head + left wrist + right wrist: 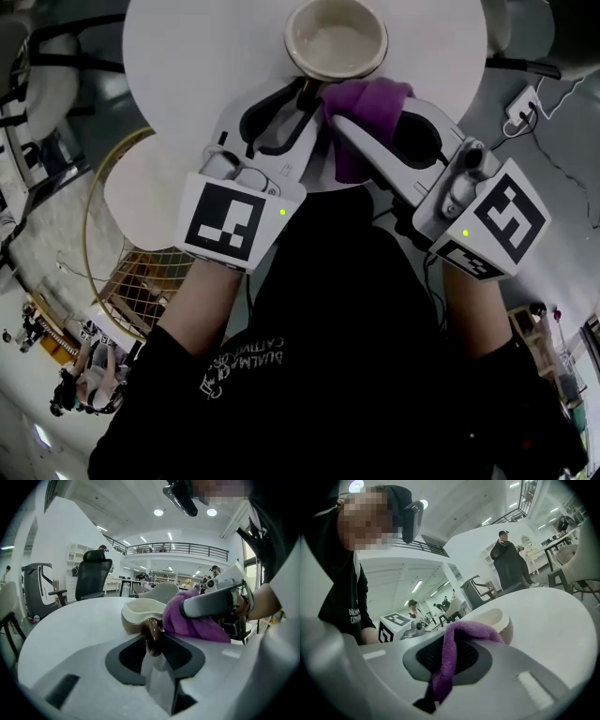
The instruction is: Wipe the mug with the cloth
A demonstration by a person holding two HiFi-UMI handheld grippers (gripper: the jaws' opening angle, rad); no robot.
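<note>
1. The mug (336,37) is standing upright on a round white table (187,56), on the side nearest the person working the two grippers, its mouth facing up.
2. It is showing itself as a wide, low cup: cream inside and along the rim, brown on the outer wall, with a glossy dark-brown handle (153,637). From the head view, the inside is looking empty.
3. The left gripper (302,92) is reaching in from the person's side. Its jaws are closed in on the handle, which is filling the narrow gap between them in the left gripper view.
4. The right gripper (339,119) is clamping a purple cloth (366,112). One fold is pinched between its jaws, the nap is bunching over the tips, and a tail is trailing back towards that gripper's camera.
5. The bunched end of the cloth is pressing against the mug's outer wall just beside the handle, on the person's right of it, below the rim.
6. The two grippers are converging on the mug from either side of the handle, their marker cubes sitting low in the head view over the person's dark printed top.
7. Behind the table, a black office chair (93,578) is standing in the open hall, and a person in dark clothes (511,559) is standing well back.
</note>
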